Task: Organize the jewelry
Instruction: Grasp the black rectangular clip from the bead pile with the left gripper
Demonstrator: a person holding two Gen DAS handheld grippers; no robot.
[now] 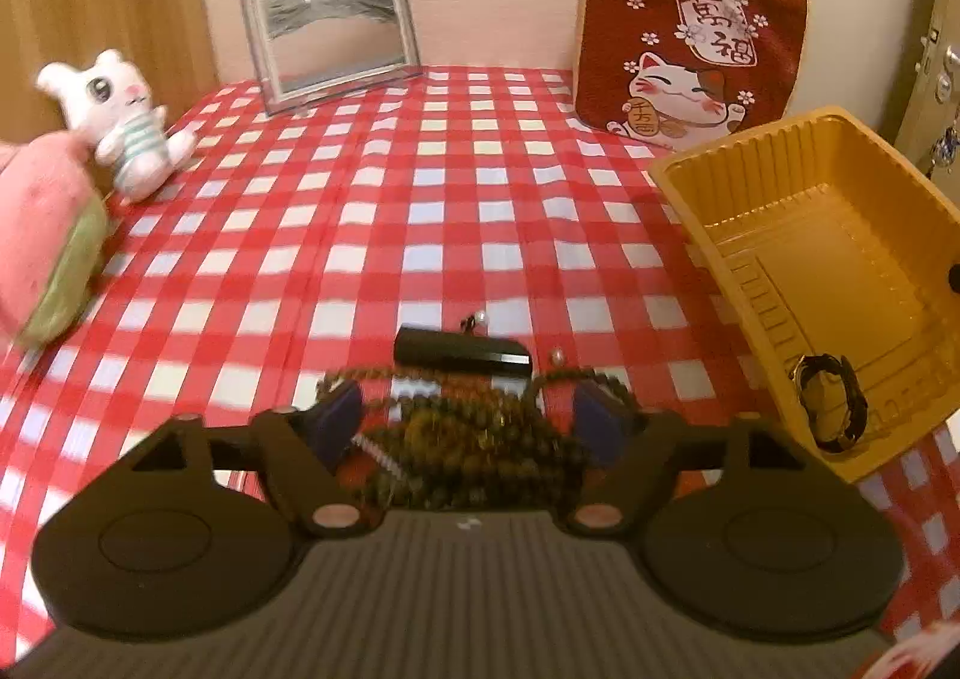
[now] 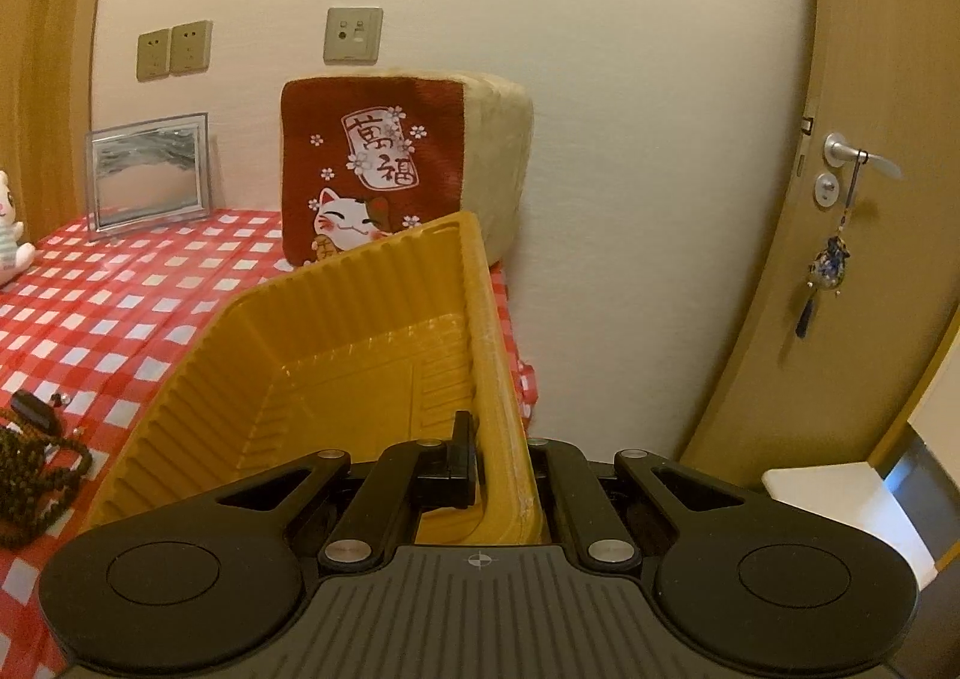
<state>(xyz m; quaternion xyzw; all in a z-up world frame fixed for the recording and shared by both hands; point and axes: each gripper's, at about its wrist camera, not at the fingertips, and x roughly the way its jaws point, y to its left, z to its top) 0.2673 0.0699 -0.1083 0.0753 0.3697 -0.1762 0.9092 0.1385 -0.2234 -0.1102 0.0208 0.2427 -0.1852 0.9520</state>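
Warm, dim indoor light, soft shadows, strong fisheye bending at edges (left view's foreground beads [image 1: 480,439] blurred).

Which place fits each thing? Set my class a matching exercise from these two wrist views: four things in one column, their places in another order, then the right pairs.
Things
1. wristwatch
2. bead necklace
3. yellow tray
4. picture frame

Places
A. leaning by the back wall
B. between the open fingers of the left gripper
C. lying inside the tray
D. wall clamped by the right gripper

Pairs: 1-C, 2-B, 3-D, 4-A
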